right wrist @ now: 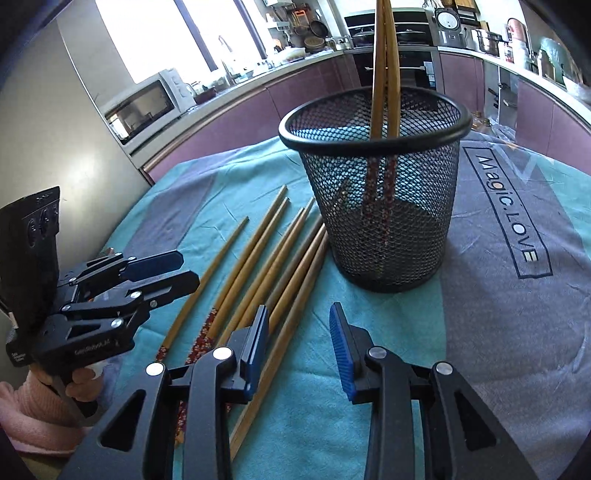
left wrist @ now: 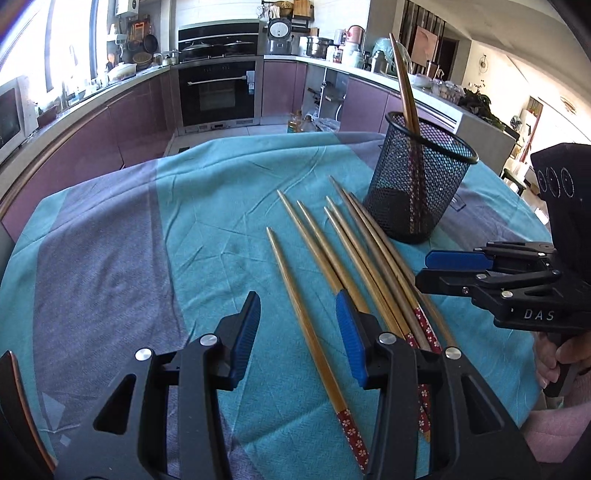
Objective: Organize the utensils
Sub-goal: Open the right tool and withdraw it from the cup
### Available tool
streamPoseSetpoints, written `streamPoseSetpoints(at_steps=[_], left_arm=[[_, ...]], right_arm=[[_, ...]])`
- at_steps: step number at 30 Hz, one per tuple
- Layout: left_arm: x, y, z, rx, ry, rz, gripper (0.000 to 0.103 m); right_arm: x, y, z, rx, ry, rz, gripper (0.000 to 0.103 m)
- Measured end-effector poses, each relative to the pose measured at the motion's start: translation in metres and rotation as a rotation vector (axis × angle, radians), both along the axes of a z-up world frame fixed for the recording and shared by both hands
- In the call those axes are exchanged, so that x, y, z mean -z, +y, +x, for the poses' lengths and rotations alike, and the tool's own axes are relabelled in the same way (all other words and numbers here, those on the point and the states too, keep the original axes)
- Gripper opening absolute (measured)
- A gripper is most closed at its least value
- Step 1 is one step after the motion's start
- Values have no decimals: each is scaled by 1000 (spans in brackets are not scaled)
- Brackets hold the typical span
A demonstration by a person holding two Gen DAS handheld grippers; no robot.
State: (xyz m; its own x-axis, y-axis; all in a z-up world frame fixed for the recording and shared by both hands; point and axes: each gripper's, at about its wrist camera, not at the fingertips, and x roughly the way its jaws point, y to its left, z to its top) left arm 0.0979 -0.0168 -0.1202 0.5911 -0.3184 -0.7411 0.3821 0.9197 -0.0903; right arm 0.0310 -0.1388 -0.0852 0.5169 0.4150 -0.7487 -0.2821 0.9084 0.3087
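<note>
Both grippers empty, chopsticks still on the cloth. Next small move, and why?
Probably lower the open left gripper onto the lone chopstick between its fingers and close. Two chopsticks already stand in the mesh cup; the rest lie bunched beside it, harder to single out.

I am in a home kitchen: purple-fronted cabinets point(left wrist: 280, 88) line the walls, a black built-in oven point(left wrist: 217, 92) sits under a stovetop with pans, a white microwave point(right wrist: 147, 107) and silver rice cooker point(left wrist: 279, 35) rest on the counters.
</note>
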Motion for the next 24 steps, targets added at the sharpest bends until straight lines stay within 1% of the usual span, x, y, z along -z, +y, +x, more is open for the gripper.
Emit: streamPoseSetpoints(at_steps=[5,7,8,10,13,16,18,24], left_arm=[[8,-3,4,-1,27,25,40],[12,-5,7,-3,41,31,37],[12,-6,8,-4,41,34,37],[13,-7,10,-5,41,39,36],[14,-10,13,-9,41,44,32],[15,-11,14,-15,43,44,27],[15,-10,15,-15,47,36,26],[17,-10,16,-15,47,35,26]], right_arm=[[1,11,2,5,-17,-54,29],[2,15,2,6,-25,-68,26],[2,15,2,4,-27,-69,26],[3,19,5,0,-25,-53,21],[3,22,7,-2,-20,-43,18],[2,22,6,6,-9,-28,16],[1,21,4,10,-8,-29,16],[3,17,2,24,-3,-50,16]])
